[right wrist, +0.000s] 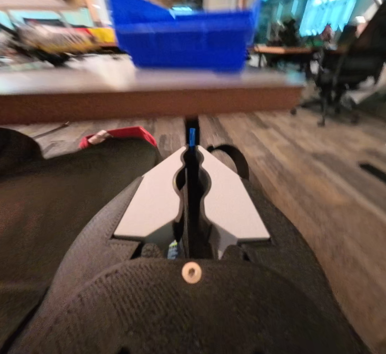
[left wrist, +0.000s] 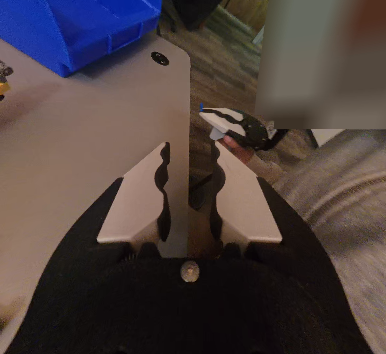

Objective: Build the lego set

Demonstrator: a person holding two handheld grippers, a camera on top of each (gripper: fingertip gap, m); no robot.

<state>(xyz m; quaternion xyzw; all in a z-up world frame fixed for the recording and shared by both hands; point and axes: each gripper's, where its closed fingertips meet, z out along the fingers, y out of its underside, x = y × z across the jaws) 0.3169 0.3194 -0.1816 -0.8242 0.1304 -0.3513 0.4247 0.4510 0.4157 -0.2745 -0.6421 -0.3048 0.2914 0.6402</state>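
The right tool (right wrist: 191, 147) pinches a small blue lego piece (right wrist: 191, 137) below the bench (right wrist: 146, 101) edge; the left tool (left wrist: 191, 145) gapes empty at the bench corner.

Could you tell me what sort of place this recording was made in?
Probably an open office or lab: a blue parts bin on a grey table, wheeled office chairs at further desks, and wood-look flooring.

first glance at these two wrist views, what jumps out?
The big blue bin near the table corner dominates both views. Next, the right gripper, held off the table edge below tabletop level, is pinching a small blue piece at its tips. The left gripper is open and empty over that table edge.
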